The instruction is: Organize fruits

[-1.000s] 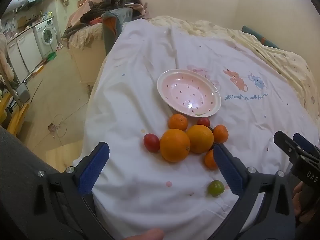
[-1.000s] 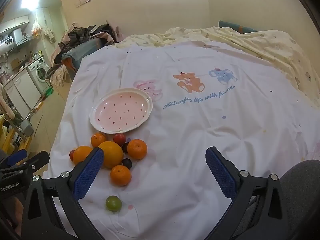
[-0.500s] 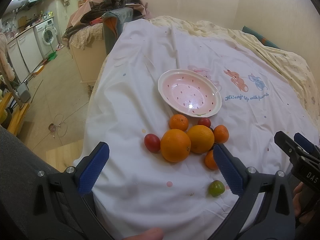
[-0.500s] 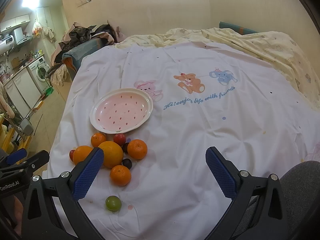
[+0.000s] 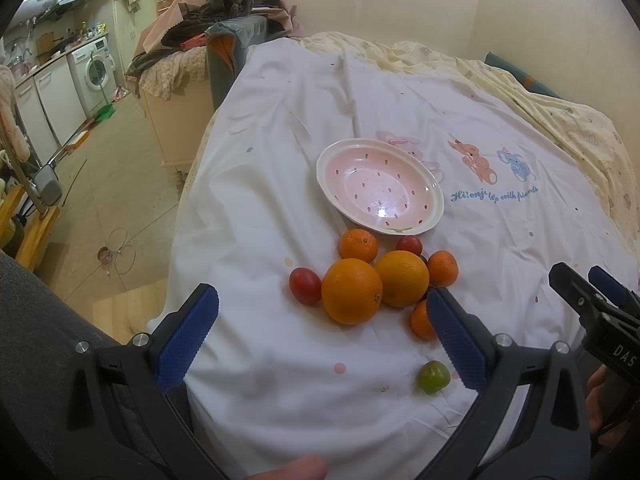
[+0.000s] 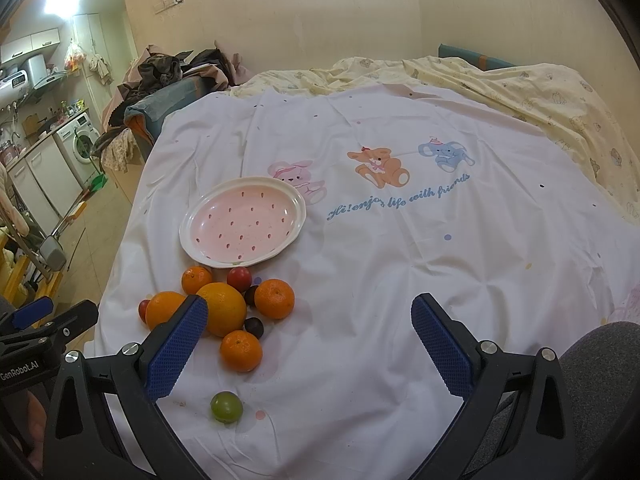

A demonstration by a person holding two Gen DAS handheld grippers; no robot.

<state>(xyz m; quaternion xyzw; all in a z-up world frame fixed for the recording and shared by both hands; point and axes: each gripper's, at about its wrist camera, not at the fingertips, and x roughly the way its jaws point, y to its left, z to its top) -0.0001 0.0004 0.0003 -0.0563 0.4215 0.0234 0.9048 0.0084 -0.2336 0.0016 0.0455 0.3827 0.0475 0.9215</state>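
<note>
Both the left hand-held gripper and the right hand-held gripper are held with fingers wide apart, nothing gripped. The fruits are clustered on the bed sheet just beside the empty pink plate; a green fruit is set apart, nearer the grippers.

Pink strawberry-print ceramic plate holds nothing, open from above. Tight cluster of oranges and small red fruits sits just beside its near rim, blocking that side. Lone small green fruit lies apart, reachable all round. White cartoon-print sheet to the plate's right is bare.
</note>
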